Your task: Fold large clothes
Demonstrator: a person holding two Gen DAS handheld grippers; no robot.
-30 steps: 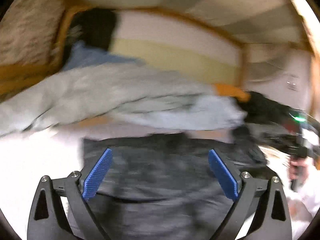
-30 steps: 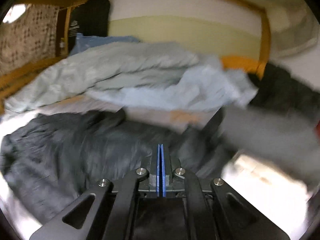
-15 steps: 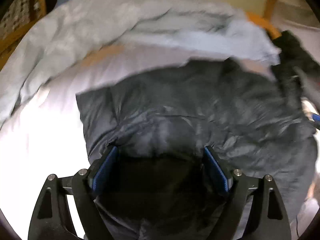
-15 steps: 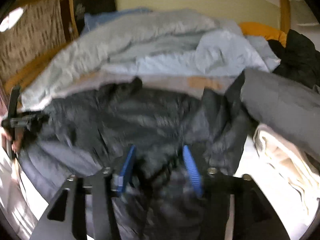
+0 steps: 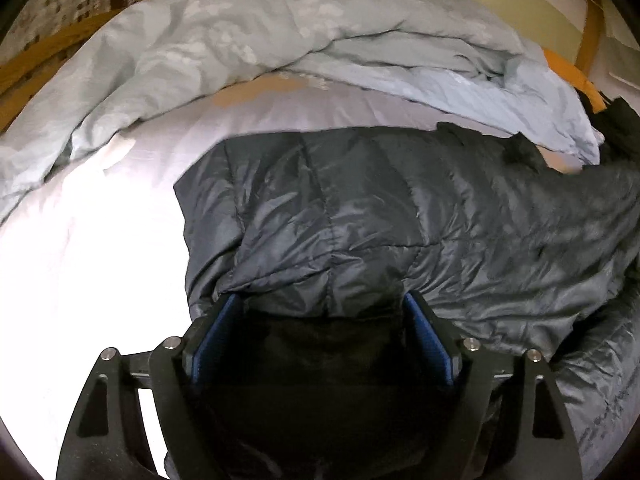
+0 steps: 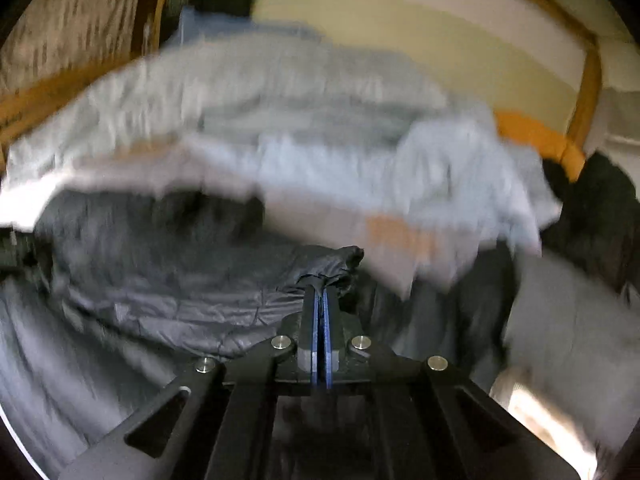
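A dark grey quilted puffer jacket [image 5: 400, 208] lies spread on the white bed sheet [image 5: 80, 260]. My left gripper [image 5: 320, 300] points steeply down at the jacket's near edge. Its jaws stand wide, and dark fabric fills the gap between the blue pads [image 5: 428, 340] and hides their tips. In the blurred right wrist view, my right gripper [image 6: 320, 284] is shut on a bunched fold of the jacket [image 6: 160, 272], which sticks out just beyond its tips.
A rumpled pale blue duvet [image 5: 280, 32] is heaped behind the jacket. An orange wooden bed frame [image 6: 536, 136] runs along the back. A grey garment [image 6: 568, 320] and a black one [image 6: 592, 208] lie to the right.
My left gripper has dropped onto the jacket's near edge and tilted down, with fabric now between its jaws. My right gripper opened, then shut on a fold of the jacket.
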